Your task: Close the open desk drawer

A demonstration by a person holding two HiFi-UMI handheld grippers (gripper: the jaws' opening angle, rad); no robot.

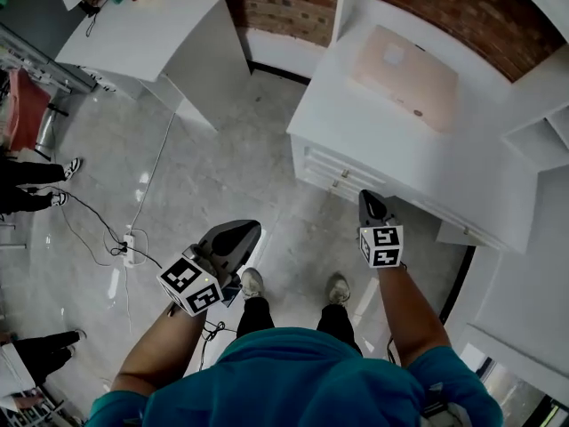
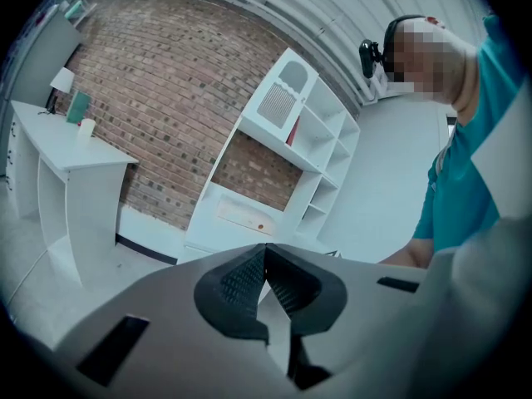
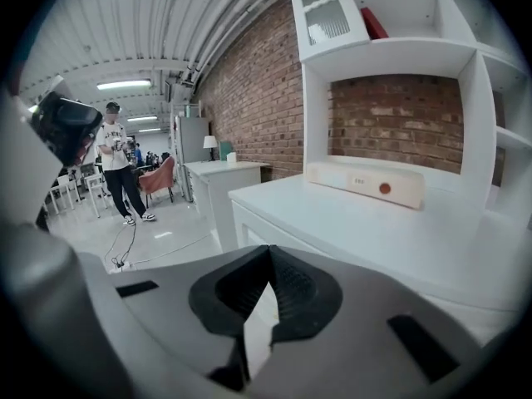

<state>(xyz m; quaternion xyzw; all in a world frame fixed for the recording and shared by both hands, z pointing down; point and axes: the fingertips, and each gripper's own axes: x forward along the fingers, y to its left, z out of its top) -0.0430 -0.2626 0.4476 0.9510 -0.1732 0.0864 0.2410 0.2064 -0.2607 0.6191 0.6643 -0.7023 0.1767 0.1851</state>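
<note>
The white desk stands at the right of the head view with a flat beige device on top. Its top drawer, with a small handle, shows a little past the desktop's front edge. My right gripper is shut and empty, its tips just in front of that drawer and right of the handle. In the right gripper view the gripper points at the desk front. My left gripper is shut on nothing, over the floor left of the desk. In its own view the gripper faces the desk.
A second white desk stands at the far left. A cable and power strip lie on the floor. Bystanders' legs are at the left edge. White shelving rises to the right of the desk. My own shoes are below the drawer.
</note>
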